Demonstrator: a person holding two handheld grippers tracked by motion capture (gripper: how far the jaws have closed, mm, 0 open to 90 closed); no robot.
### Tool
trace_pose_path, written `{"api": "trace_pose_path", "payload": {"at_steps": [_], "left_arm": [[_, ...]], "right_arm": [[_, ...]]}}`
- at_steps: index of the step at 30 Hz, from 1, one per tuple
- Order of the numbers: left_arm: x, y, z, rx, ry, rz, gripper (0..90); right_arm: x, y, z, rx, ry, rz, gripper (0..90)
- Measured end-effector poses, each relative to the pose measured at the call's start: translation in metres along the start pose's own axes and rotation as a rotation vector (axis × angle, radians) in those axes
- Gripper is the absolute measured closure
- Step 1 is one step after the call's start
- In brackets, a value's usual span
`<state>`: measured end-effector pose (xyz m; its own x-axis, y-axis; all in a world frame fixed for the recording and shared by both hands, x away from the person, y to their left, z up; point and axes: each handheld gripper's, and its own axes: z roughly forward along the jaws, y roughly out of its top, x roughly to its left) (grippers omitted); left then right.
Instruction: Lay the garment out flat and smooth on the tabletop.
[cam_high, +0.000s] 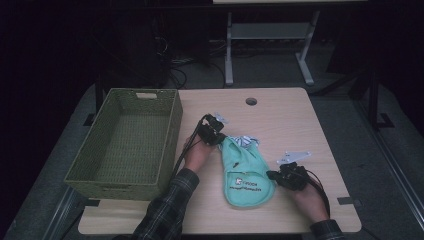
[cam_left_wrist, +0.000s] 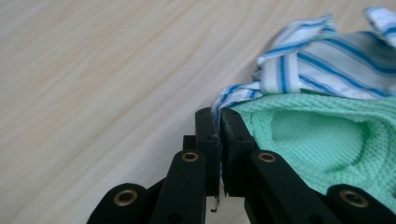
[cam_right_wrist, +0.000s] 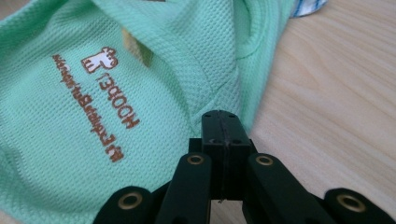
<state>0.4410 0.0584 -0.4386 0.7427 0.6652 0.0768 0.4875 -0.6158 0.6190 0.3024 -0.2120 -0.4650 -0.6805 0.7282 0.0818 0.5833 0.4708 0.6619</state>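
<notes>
A small mint-green garment (cam_high: 245, 172) with a brown printed logo lies on the wooden table (cam_high: 285, 117), its blue-and-white striped trim (cam_high: 247, 141) at the far end. My left gripper (cam_high: 216, 135) is at the garment's upper left corner. In the left gripper view the jaws (cam_left_wrist: 218, 114) are shut, with the striped trim's (cam_left_wrist: 322, 65) edge pinched at their tips, beside the green knit (cam_left_wrist: 327, 135). My right gripper (cam_high: 274, 175) is at the garment's right edge. In the right gripper view it (cam_right_wrist: 219, 115) is shut on the hem of the green fabric (cam_right_wrist: 116, 93).
A green woven basket (cam_high: 176, 117), with nothing in it, stands on the left side of the table, close to my left hand. A round cable hole (cam_high: 251, 101) sits near the table's far edge. Table legs and cables stand on the dark floor beyond.
</notes>
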Motion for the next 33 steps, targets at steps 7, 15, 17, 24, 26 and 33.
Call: {"api": "trace_pose_path", "payload": {"at_steps": [7, 15, 17, 24, 26, 33], "left_arm": [[0.0, -0.002, 0.008, 0.022, -0.01, -0.009, 85.2], [-0.014, -0.002, -0.015, -0.006, -0.055, 0.008, 71.2], [-0.02, -0.004, -0.021, -0.01, -0.081, 0.017, 69.9], [-0.04, -0.019, -0.038, -0.03, -0.164, 0.027, 66.3], [-0.045, -0.022, -0.042, -0.027, -0.175, 0.043, 65.5], [-0.056, -0.037, -0.052, -0.046, -0.236, 0.04, 63.2]], "right_arm": [[0.0, 0.0, 0.0, -0.001, 0.001, 0.0, 89.9], [-0.001, 0.0, 0.0, -0.003, 0.011, 0.007, 87.5], [-0.002, 0.001, -0.002, -0.008, 0.022, 0.013, 83.6], [-0.009, 0.015, -0.01, -0.071, 0.015, 0.017, 80.7], [-0.01, 0.021, -0.008, -0.071, 0.009, 0.02, 80.2], [-0.022, 0.042, 0.0, -0.094, 0.005, 0.013, 78.7]]}}
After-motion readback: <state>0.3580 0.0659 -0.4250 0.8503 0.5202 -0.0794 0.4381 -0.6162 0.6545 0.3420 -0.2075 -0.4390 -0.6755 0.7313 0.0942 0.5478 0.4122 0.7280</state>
